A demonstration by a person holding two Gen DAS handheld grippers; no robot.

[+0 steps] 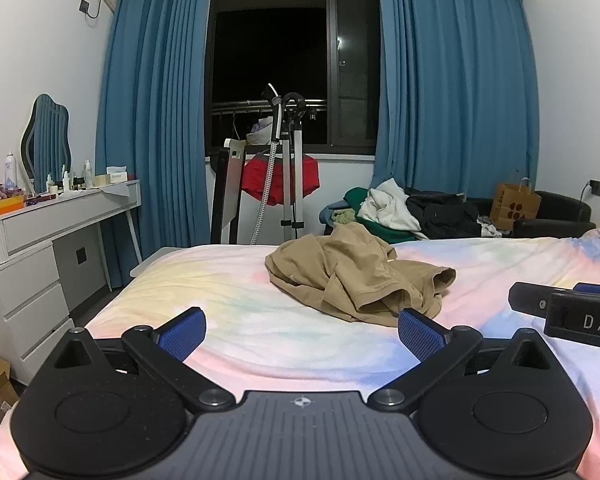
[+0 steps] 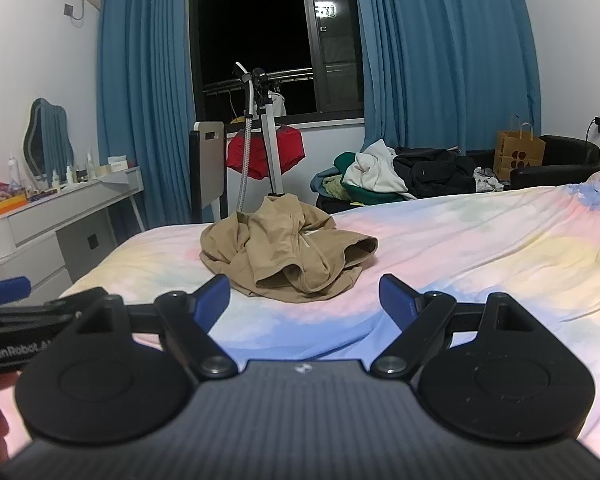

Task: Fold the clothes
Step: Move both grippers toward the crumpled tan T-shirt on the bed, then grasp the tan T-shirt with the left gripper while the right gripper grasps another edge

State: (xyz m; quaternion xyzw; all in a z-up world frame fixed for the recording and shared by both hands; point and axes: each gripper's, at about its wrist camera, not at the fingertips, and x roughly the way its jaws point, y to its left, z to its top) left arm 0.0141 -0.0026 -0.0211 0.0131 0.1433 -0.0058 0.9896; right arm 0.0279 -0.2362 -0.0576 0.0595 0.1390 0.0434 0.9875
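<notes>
A crumpled tan garment [image 1: 356, 276] lies in a heap on the pastel tie-dye bed sheet [image 1: 228, 280], near the bed's far edge. It also shows in the right wrist view [image 2: 288, 252]. My left gripper [image 1: 302, 330] is open and empty, held above the sheet a little short of the garment. My right gripper [image 2: 304, 300] is open and empty, also just short of the garment. The right gripper's body shows at the right edge of the left wrist view [image 1: 572, 312], and the left gripper's body shows at the left edge of the right wrist view [image 2: 32, 320].
A pile of other clothes [image 1: 404, 210] lies on a dark sofa beyond the bed, beside a brown paper bag [image 1: 514, 206]. A garment steamer stand [image 1: 288, 168] with a red cloth stands by the window. A white dresser [image 1: 40, 248] with bottles and a mirror stands at left.
</notes>
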